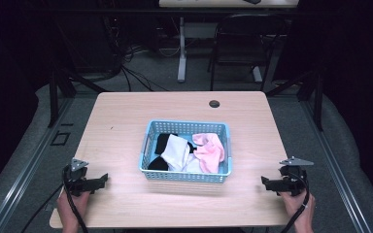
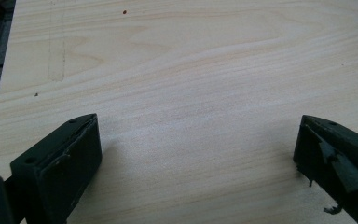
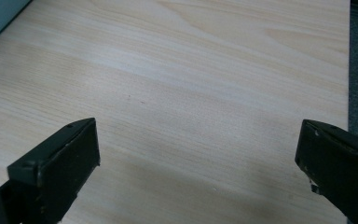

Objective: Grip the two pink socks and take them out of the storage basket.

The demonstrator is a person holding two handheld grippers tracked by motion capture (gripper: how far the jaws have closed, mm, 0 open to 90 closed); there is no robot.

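A light blue basket sits in the middle of the wooden table. Inside lie a pink garment, a white one and a black one. My left gripper rests near the table's front left corner, held by a hand, well left of the basket. In the left gripper view my left gripper is open, its jaws wide apart over bare wood. At the front right my right gripper points toward the basket. My right gripper is open too, with nothing between its jaws.
A round cable hole sits near the table's far edge. Behind the table stand a black chair and a desk leg, with cables on the grey floor. Black frame bars flank the table on both sides.
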